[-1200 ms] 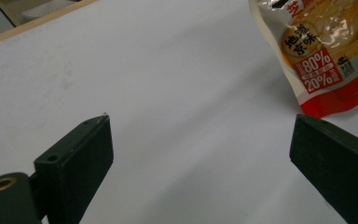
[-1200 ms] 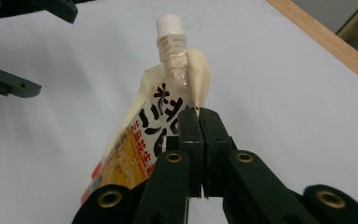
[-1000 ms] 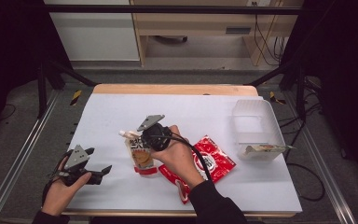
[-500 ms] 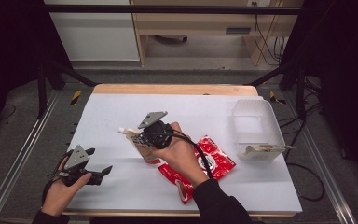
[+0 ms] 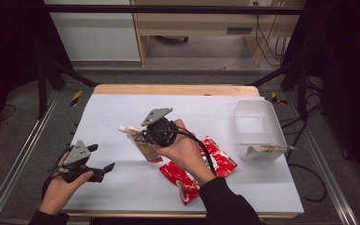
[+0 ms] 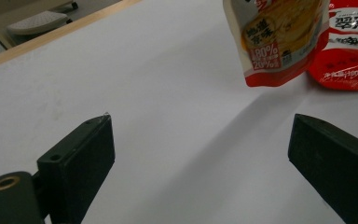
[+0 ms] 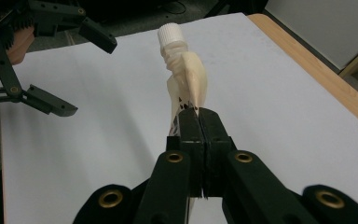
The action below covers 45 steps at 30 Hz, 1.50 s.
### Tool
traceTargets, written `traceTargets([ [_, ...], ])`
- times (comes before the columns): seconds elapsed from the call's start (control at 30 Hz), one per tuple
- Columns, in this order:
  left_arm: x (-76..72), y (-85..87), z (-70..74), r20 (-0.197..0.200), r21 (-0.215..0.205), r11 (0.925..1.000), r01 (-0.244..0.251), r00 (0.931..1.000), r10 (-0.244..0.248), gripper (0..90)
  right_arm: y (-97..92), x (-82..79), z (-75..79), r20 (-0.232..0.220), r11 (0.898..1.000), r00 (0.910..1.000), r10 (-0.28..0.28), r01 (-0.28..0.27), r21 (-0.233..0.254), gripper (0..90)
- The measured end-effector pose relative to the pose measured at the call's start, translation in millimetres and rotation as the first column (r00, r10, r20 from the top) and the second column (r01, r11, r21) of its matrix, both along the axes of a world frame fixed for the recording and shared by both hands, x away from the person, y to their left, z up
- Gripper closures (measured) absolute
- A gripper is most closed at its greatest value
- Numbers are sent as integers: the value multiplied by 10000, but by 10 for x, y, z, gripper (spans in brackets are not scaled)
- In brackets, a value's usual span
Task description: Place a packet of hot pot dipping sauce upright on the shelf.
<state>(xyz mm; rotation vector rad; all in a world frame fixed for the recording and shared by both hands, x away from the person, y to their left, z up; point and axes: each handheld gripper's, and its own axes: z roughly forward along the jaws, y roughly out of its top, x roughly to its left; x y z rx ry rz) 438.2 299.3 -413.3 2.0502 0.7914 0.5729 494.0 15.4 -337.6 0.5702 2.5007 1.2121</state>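
Note:
My right gripper is shut on a cream spouted pouch with a white cap and a red bottom edge. It holds the pouch above the middle of the white table, spout towards the left. In the right gripper view the jaws pinch the pouch's edge at the gripper tip. My left gripper hovers open at the table's front left with nothing in it. Between its wide jaws the left gripper view has bare table, with the pouch hanging farther off.
A red snack packet lies flat on the table under the right forearm; its edge is beside the pouch. A clear plastic bin stands at the right edge with a packet inside. The left gripper faces the pouch.
The right gripper has raised the pouch a little off the table and tilted it, spout to the left. The left gripper has stayed about where it was.

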Motion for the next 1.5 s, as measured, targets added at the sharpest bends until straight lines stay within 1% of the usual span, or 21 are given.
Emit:
traceTargets([
  [0.13, 52, -43, 127, 31, 60, 9997, 217, 9998, -217, 69, -23, 21, 29, 23, 9999, 9999, 127, -127, -76, 900],
  [0.27, 114, -92, 251, 101, 132, 9994, 329, 9994, -331, 69, -53, 3, 49, 40, 10000, 10000, 53, -53, -77, 900],
  [0.4, 144, -155, 331, 97, 242, 9983, 525, 9986, -527, 69, -89, -23, 65, 112, 9999, 9999, 63, -62, -83, 900],
  [0.47, 159, -193, 364, 99, 189, 9977, 654, 9978, -656, 70, -103, -41, 83, 151, 10000, 9999, 83, -82, -56, 900],
  [0.5, 171, -215, 382, 67, 92, 9973, 732, 9973, -732, 72, -111, -48, 90, 151, 9999, 9998, 117, -117, -27, 900],
  [0.57, 193, -251, 408, 23, 51, 9960, 887, 9961, -887, 80, -125, -44, 95, 131, 9999, 9998, 153, -153, -7, 900],
  [0.63, 212, -281, 433, 9, 126, 9950, 991, 9951, -992, 85, -136, -30, 101, 99, 9999, 9999, 140, -140, 42, 900],
  [0.7, 232, -316, 464, -46, -25, 9932, 1167, 9932, -1167, 86, -148, -26, 109, 102, 9999, 9999, 133, -134, 87, 900],
  [0.87, 277, -404, 535, -36, 271, 9917, 1255, 9921, -1254, 97, -189, -44, 133, 177, 9999, 9998, 79, -80, 66, 900],
  [0.9, 304, -427, 549, 109, 275, 9886, 1477, 9889, -1480, 103, -200, -47, 138, 177, 10000, 9998, 68, -69, 52, 900],
  [1.0, 316, -465, 587, 62, 204, 9872, 1582, 9874, -1584, 113, -218, -65, 152, 221, 9999, 9997, 121, -122, 58, 900],
  [1.03, 311, -477, 605, -44, 268, 9885, 1487, 9889, -1487, 116, -219, -72, 154, 223, 9999, 9997, 128, -129, 77, 900],
  [1.17, 322, -510, 646, -62, 225, 9864, 1630, 9866, -1629, 127, -227, -83, 169, 249, 9997, 9995, 211, -214, 92, 900],
  [1.27, 326, -531, 660, -84, 434, 9845, 1702, 9854, -1700, 132, -224, -91, 180, 230, 9996, 9994, 249, -252, 143, 900],
  [1.5, 364, -591, 670, -94, 438, 9811, 1886, 9820, -1884, 175, -212, -108, 174, 241, 9992, 9990, 370, -374, 160, 900],
])
